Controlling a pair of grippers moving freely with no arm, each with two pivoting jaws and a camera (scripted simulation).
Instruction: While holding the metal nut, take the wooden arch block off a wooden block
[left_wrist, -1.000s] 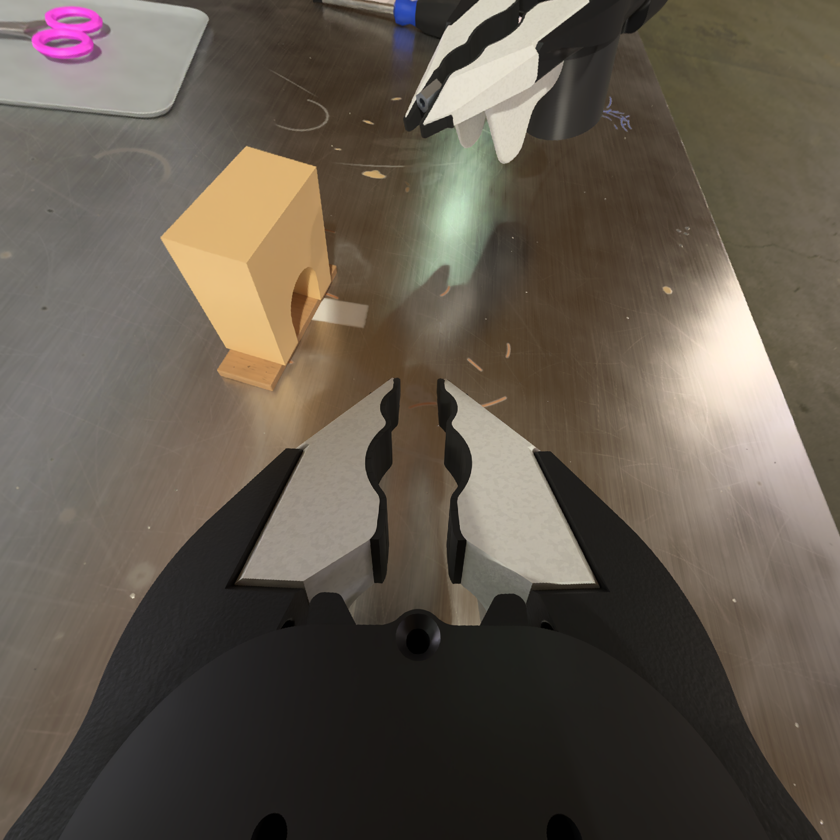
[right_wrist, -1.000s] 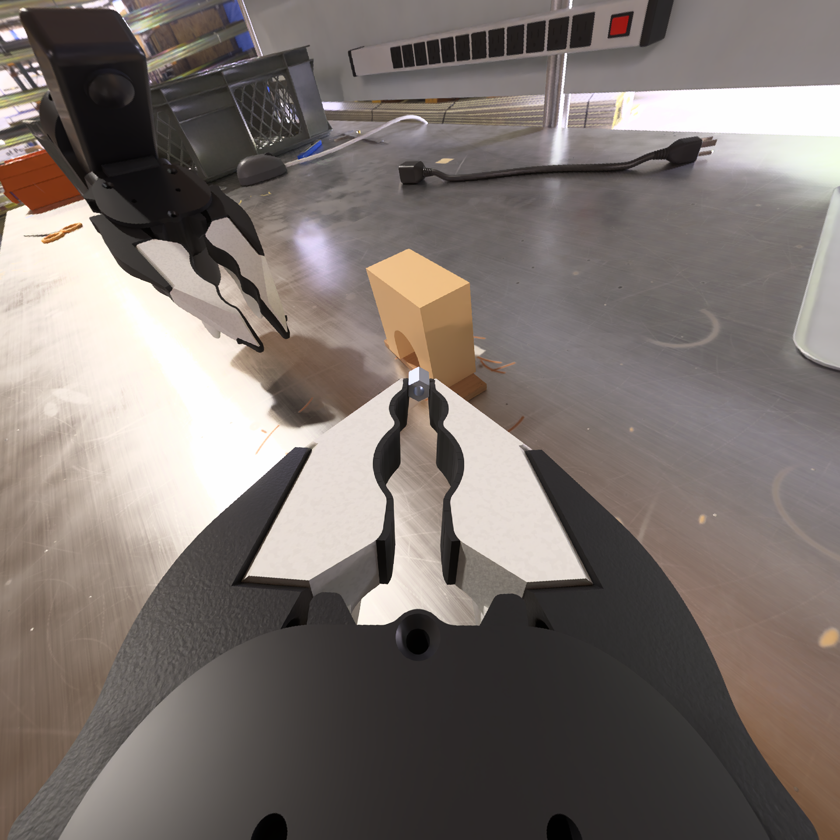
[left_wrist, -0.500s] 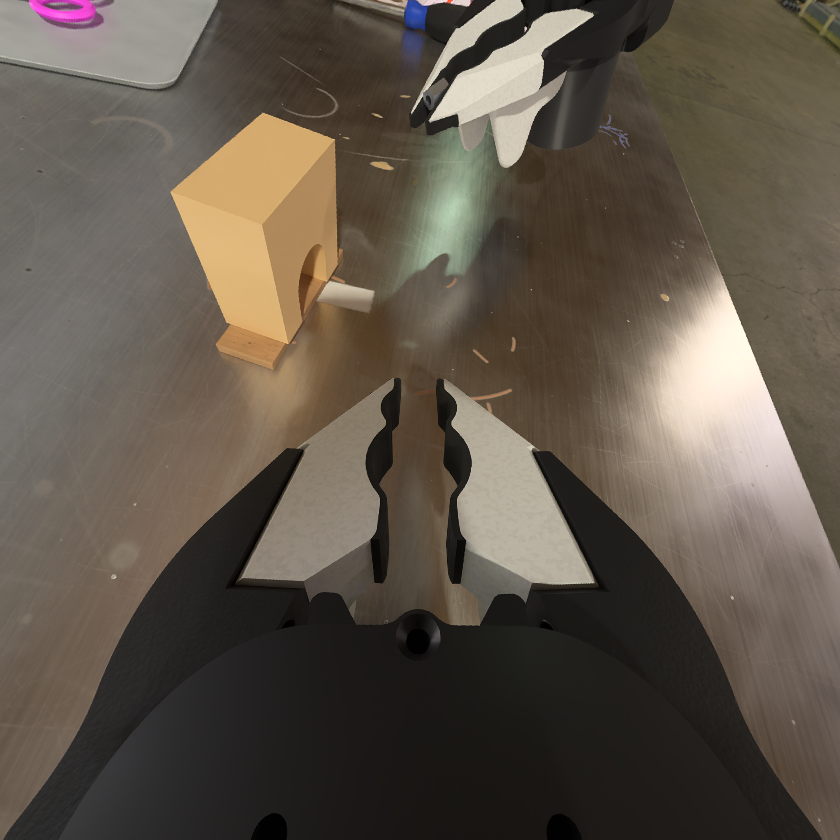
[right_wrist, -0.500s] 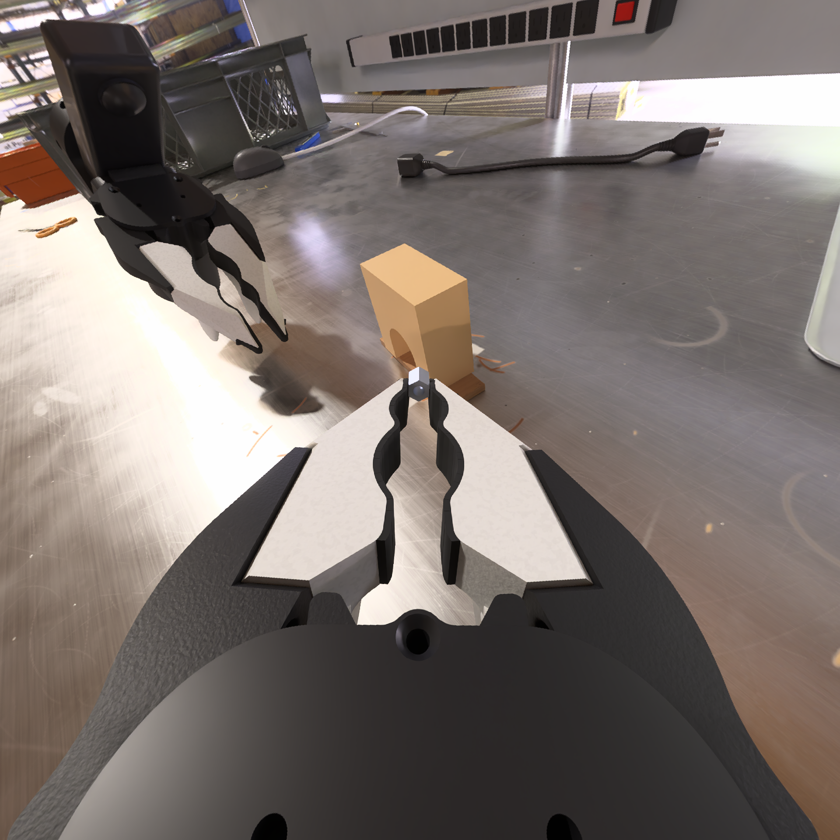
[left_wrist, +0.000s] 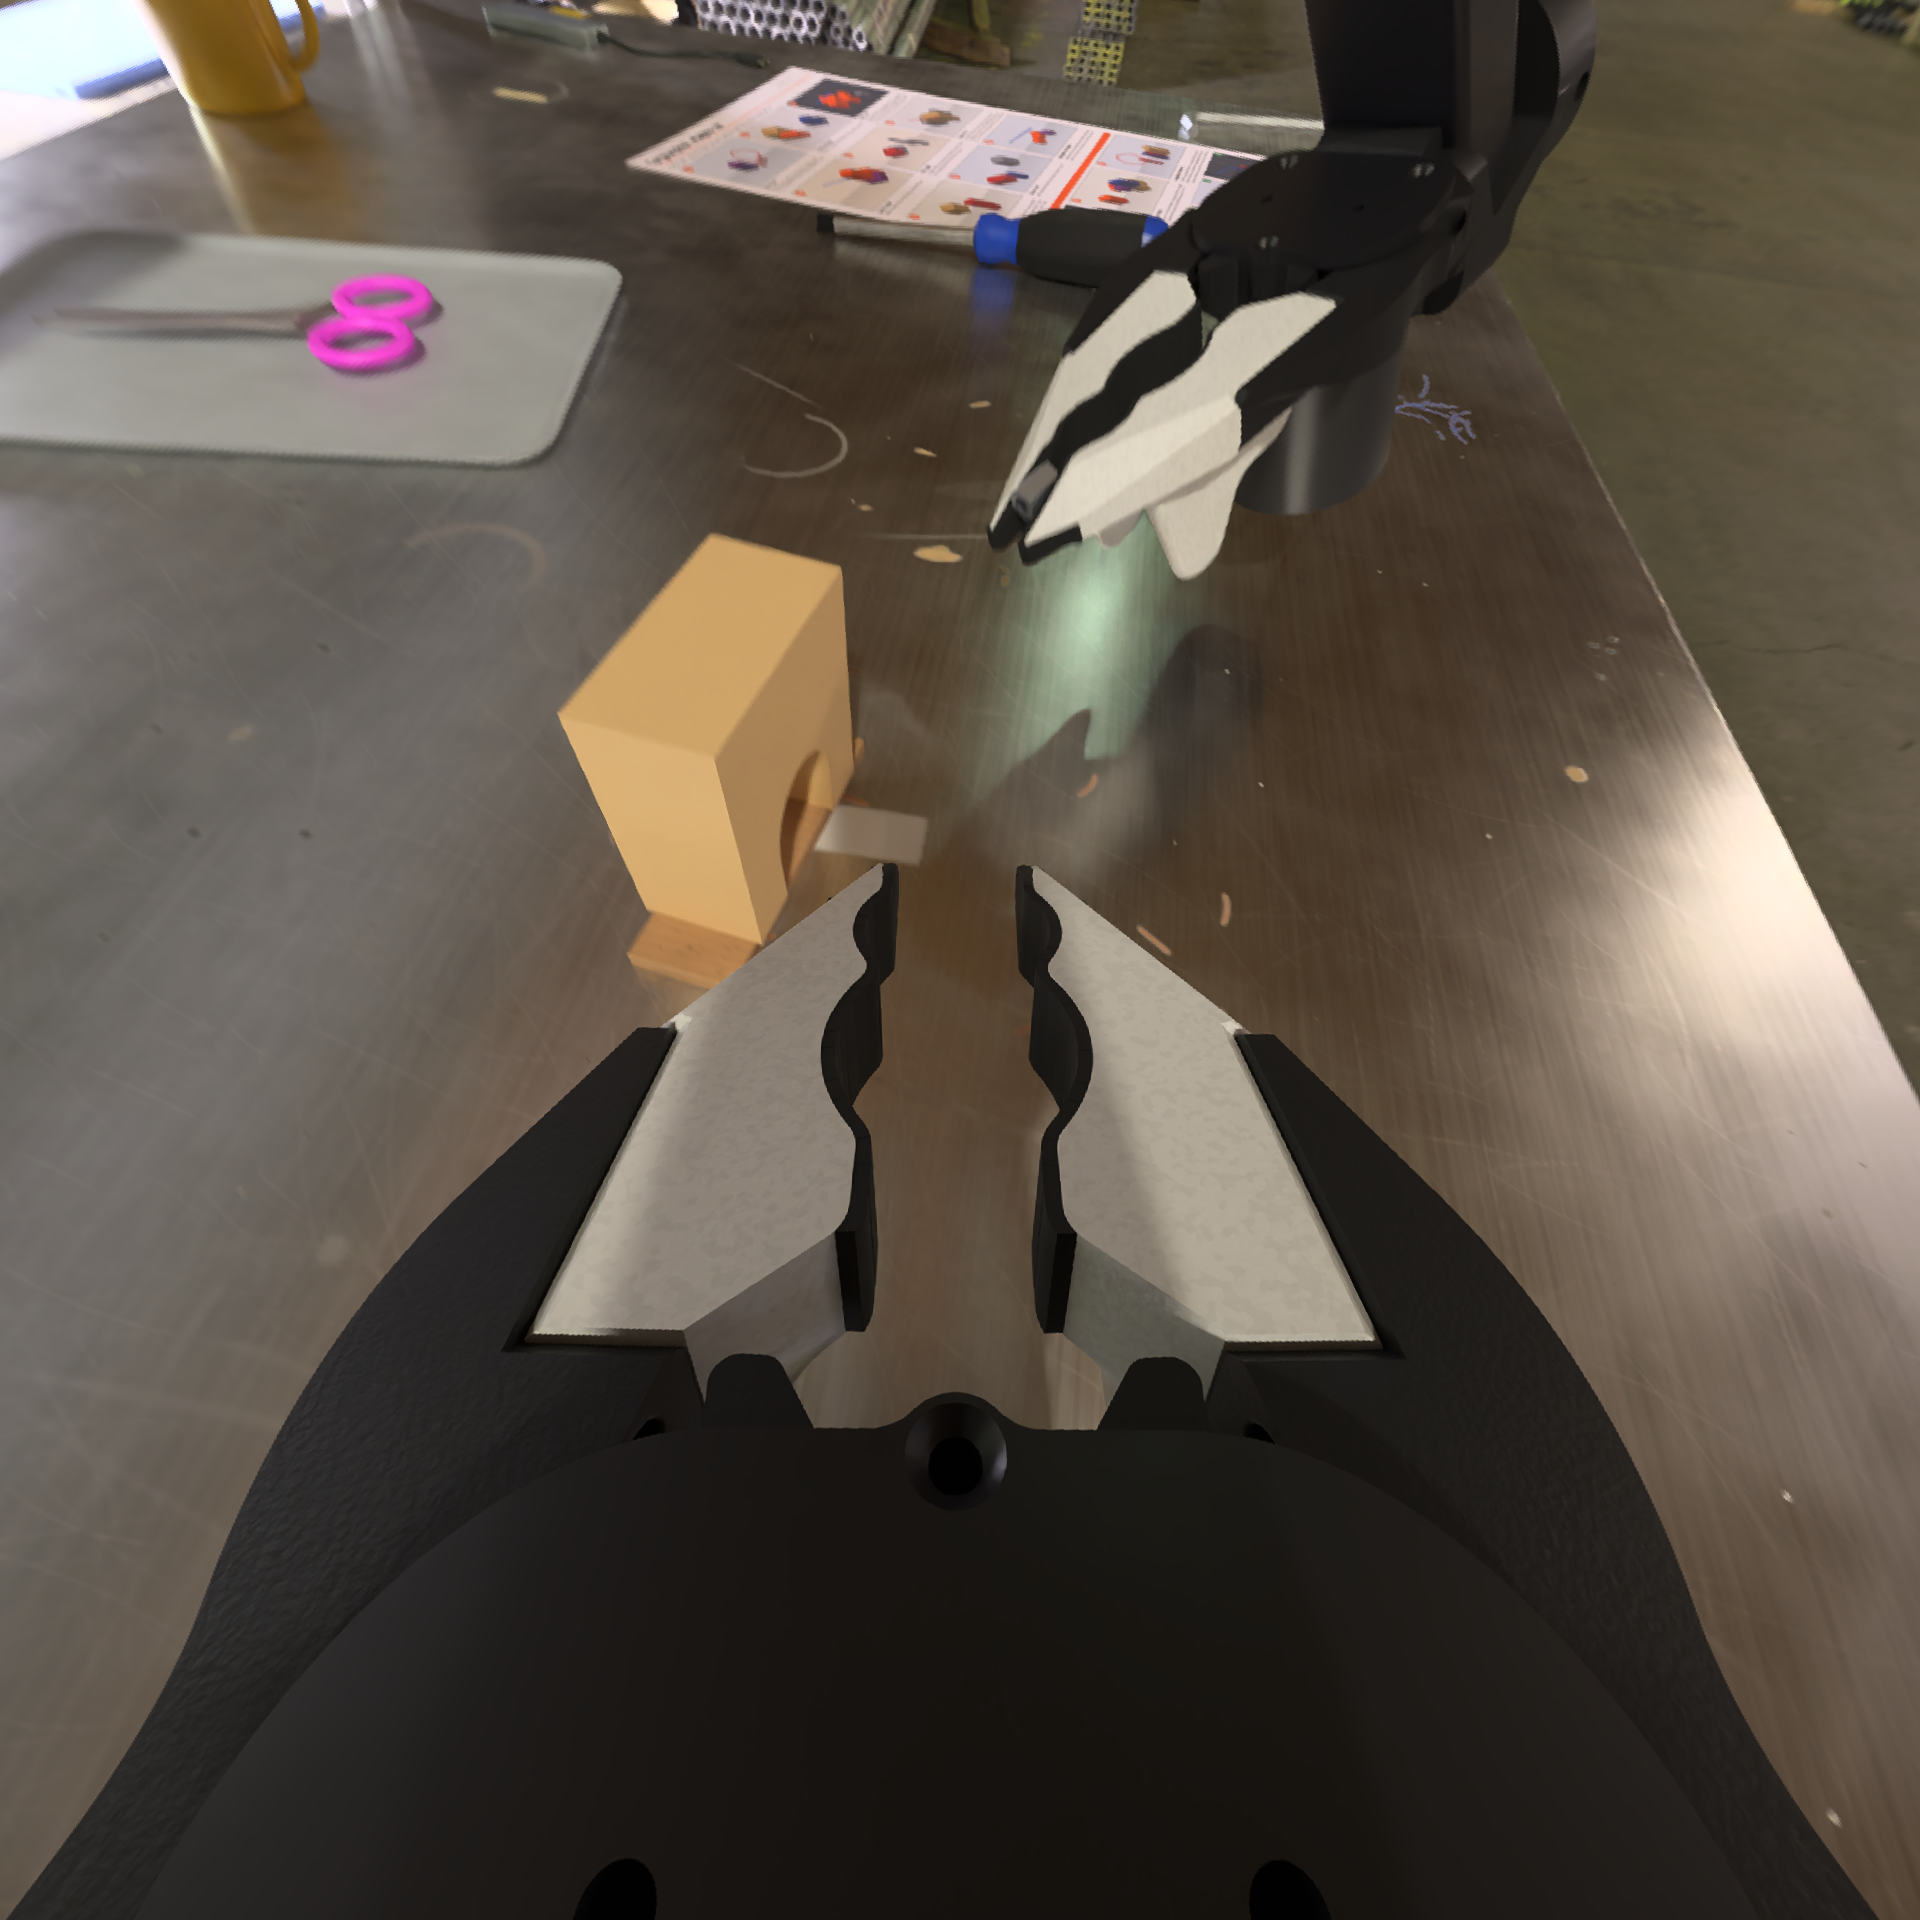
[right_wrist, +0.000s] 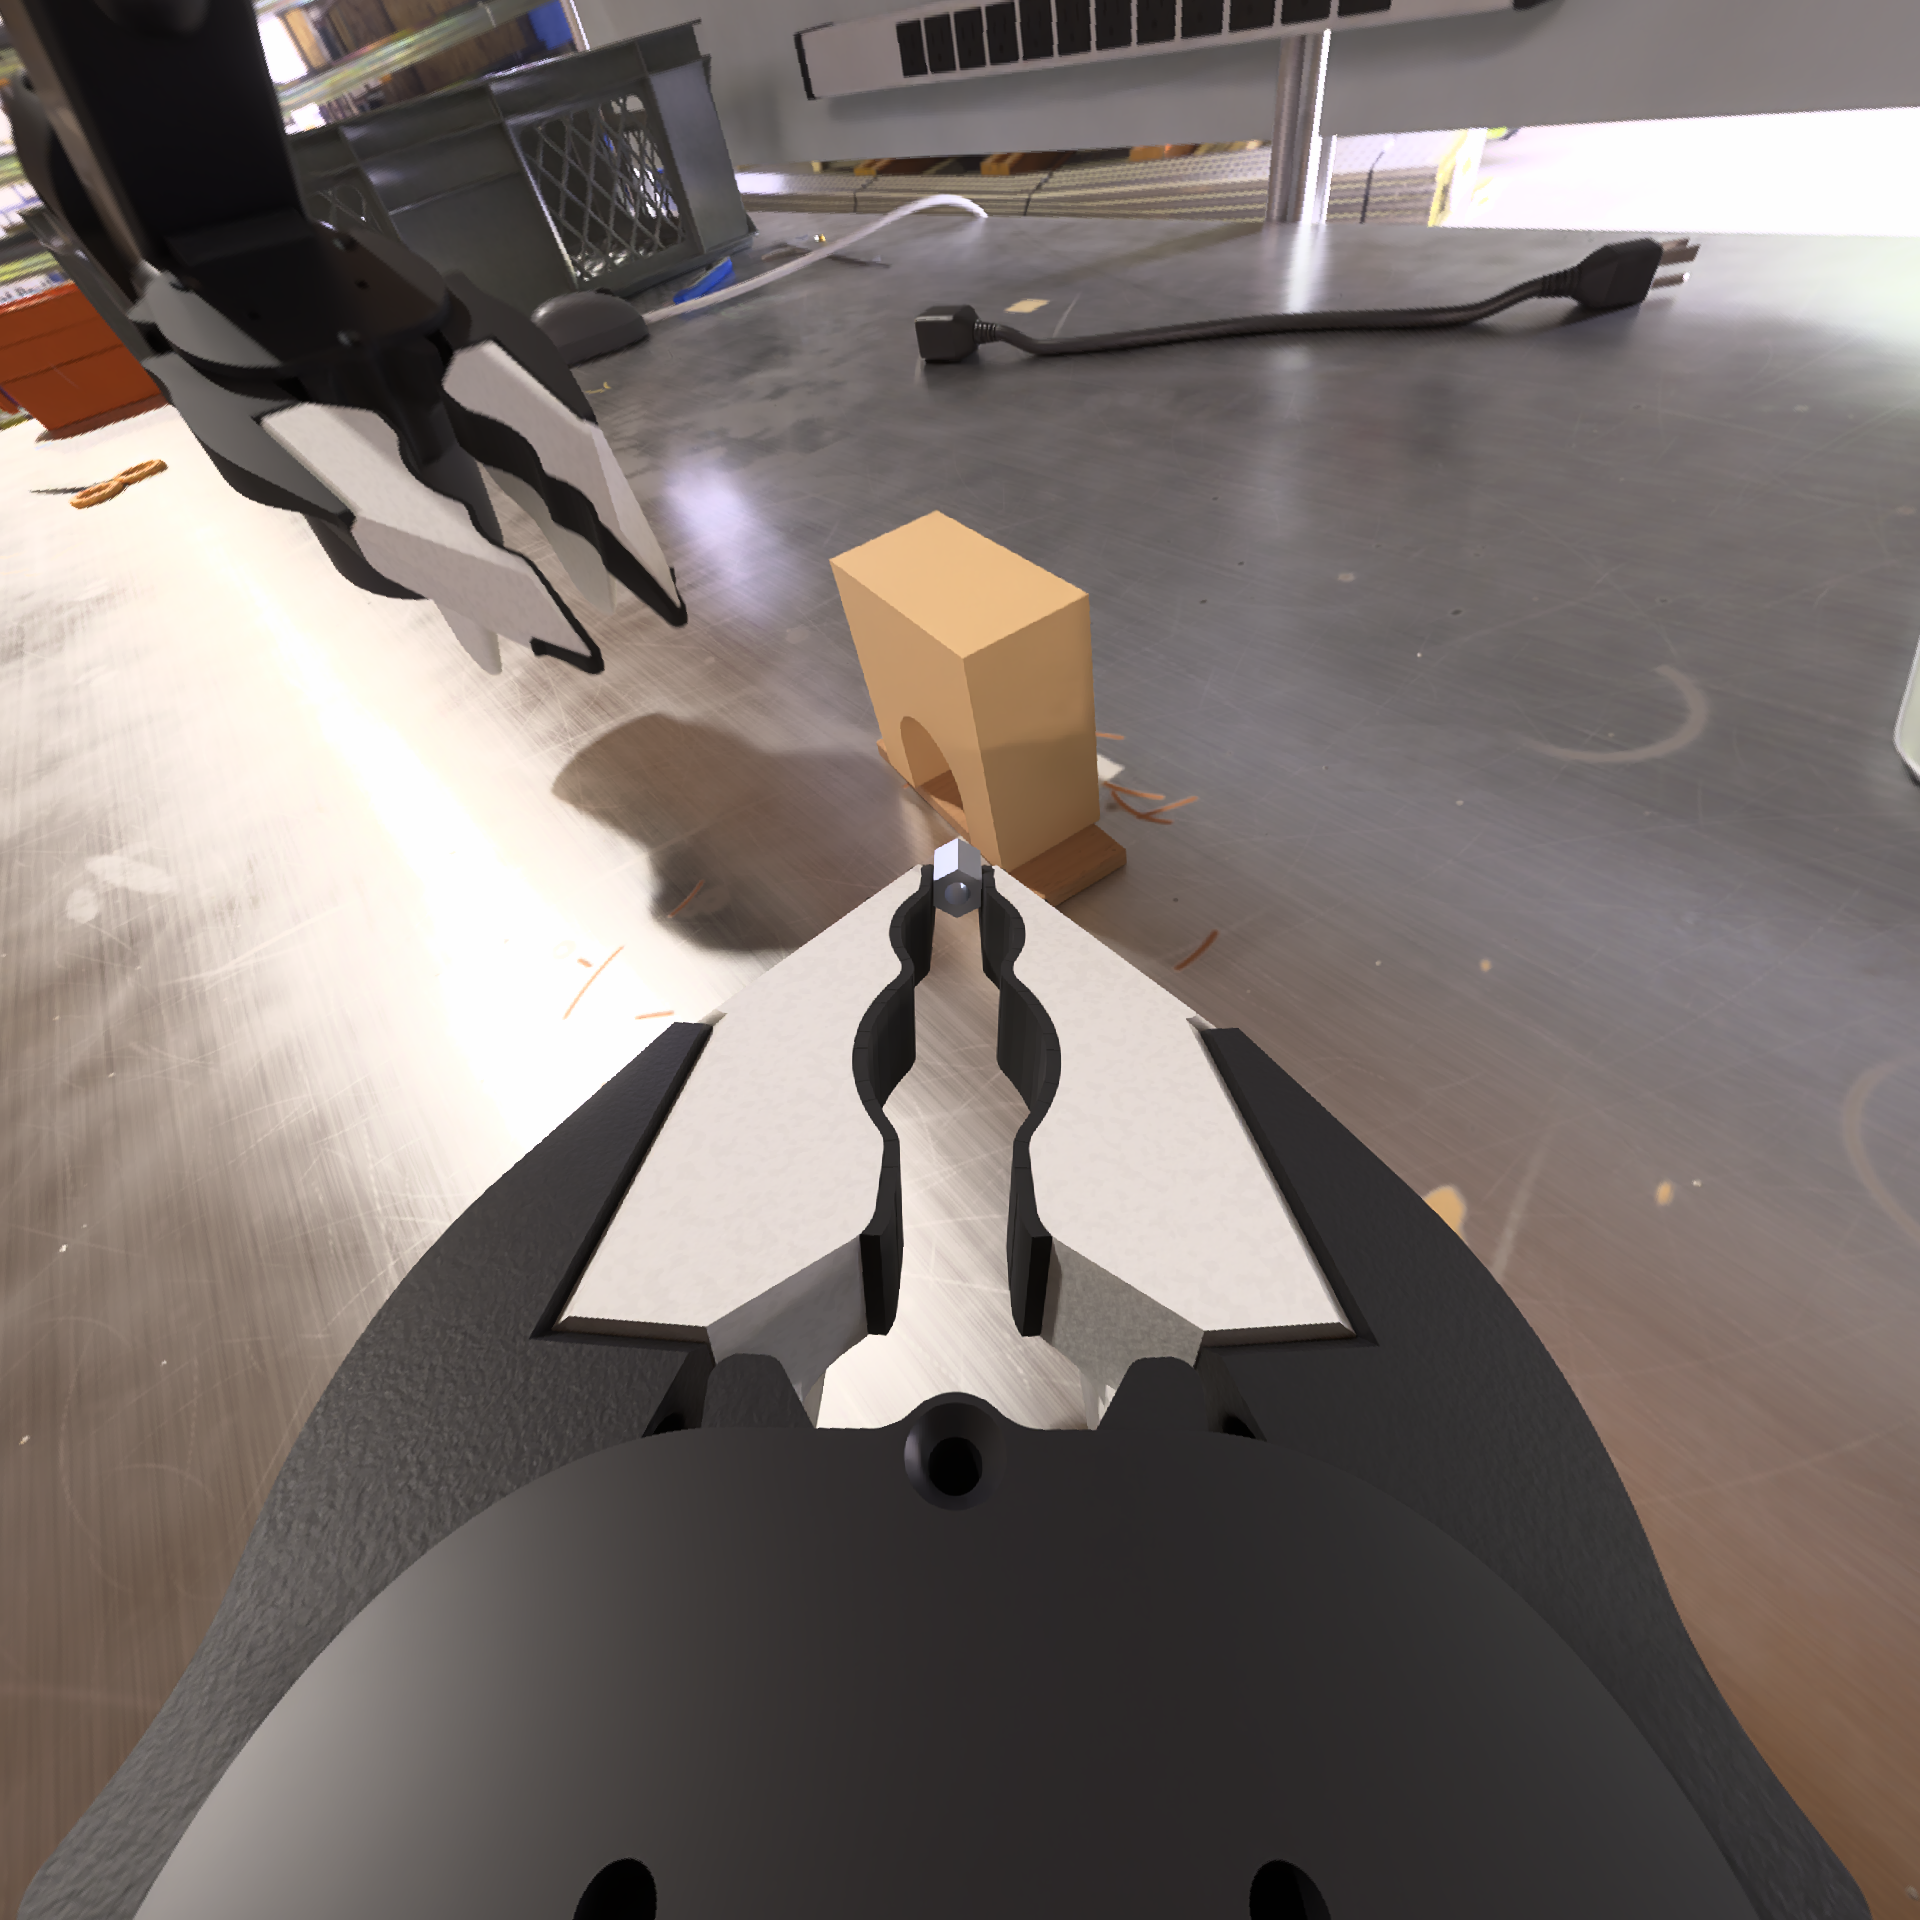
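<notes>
Fingertips of the right gripper (right_wrist: 957, 891) pinch the metal nut (right_wrist: 957, 878), jaws narrow. Left gripper (left_wrist: 954, 883) hangs empty, jaws parted a little. Just ahead-left of its tips, the wooden arch block (left_wrist: 717, 727) stands upright on a flat wooden block (left_wrist: 681, 948), tunnel running crosswise. Farther off: pink scissors (left_wrist: 369, 322), screwdriver (left_wrist: 1060, 237).
</notes>
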